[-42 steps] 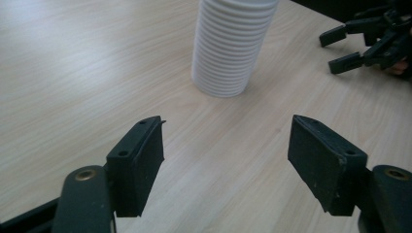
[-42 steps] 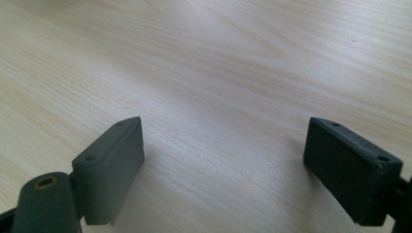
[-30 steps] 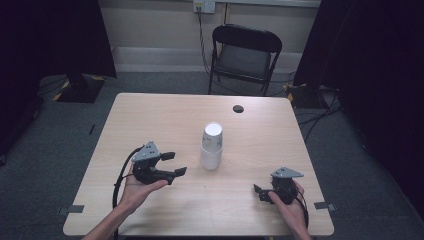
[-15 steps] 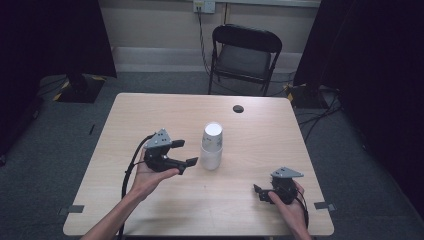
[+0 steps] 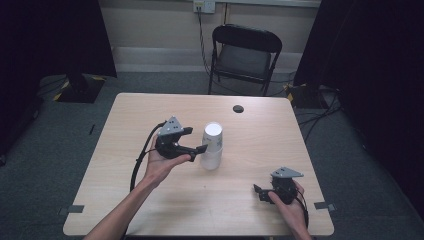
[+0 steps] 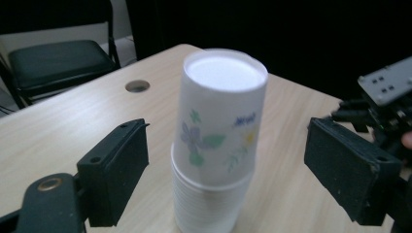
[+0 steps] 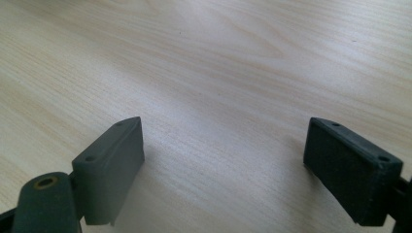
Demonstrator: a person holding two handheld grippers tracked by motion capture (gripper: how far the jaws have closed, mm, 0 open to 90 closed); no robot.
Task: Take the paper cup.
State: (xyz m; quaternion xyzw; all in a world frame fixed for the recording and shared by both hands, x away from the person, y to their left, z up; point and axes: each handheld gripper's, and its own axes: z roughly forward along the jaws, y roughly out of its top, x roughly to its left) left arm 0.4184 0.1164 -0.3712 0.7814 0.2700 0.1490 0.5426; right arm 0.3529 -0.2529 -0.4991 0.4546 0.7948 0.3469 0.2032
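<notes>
A stack of upturned white paper cups [image 5: 212,145] with a flower print stands at the middle of the wooden table [image 5: 125,120]. My left gripper [image 5: 196,140] hovers just to its left, pointing at it. In the left gripper view the cup stack [image 6: 218,145] rises just ahead of the gap of the left gripper [image 6: 228,162]. Its jaws have just been opening and stand wide, with neither pad touching the cups. My right gripper [image 5: 262,193] rests low near the front right of the table. The right gripper [image 7: 223,165] is open over bare wood.
A small black round hole [image 5: 238,108] sits in the table's far side, right of the cups. A black folding chair [image 5: 245,55] stands behind the table. A black cable [image 5: 140,160] loops from the left gripper along the forearm. Dark curtains flank the room.
The left gripper has moved right and a little up, from the left part of the table to the cup stack, and its jaws have spread wider. The right gripper has stayed put.
</notes>
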